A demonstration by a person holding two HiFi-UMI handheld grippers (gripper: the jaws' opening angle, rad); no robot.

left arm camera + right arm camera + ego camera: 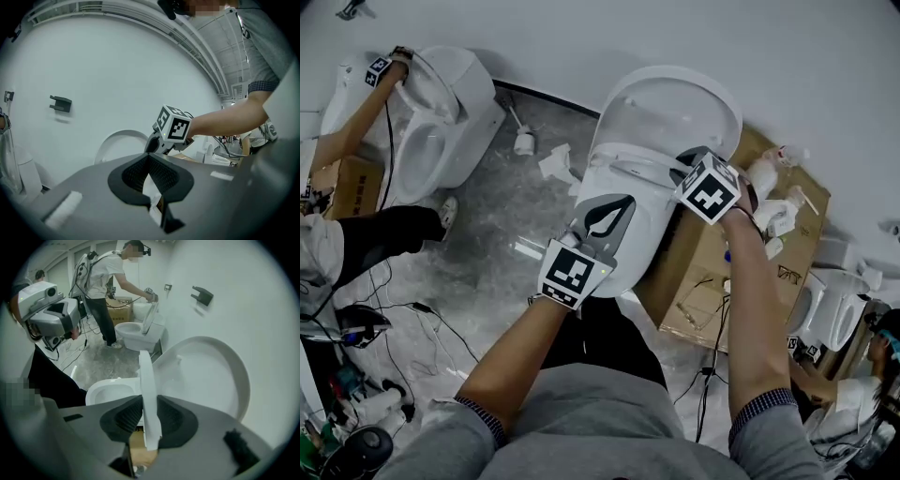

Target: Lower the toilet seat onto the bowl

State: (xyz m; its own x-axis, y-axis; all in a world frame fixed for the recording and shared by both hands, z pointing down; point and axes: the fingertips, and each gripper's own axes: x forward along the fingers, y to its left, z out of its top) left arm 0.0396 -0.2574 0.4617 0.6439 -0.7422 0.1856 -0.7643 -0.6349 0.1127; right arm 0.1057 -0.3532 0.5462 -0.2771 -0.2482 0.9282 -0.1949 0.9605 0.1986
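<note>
The left tongs [614, 208] are closed with their tips together. They hold nothing and hang over the front of the white toilet. To their right, the right tongs [146, 401] point down and pinch the thin rim of the toilet seat [145, 376]. The seat stands up on its edge between the two pads, with the bowl [108, 391] on the left of these tongs and the open lid [211, 376] on the right.

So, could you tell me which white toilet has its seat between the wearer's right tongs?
The central white ceramic toilet, where the right tongs clamp the upright white plastic seat; the upper-left toilet stands apart.
</note>
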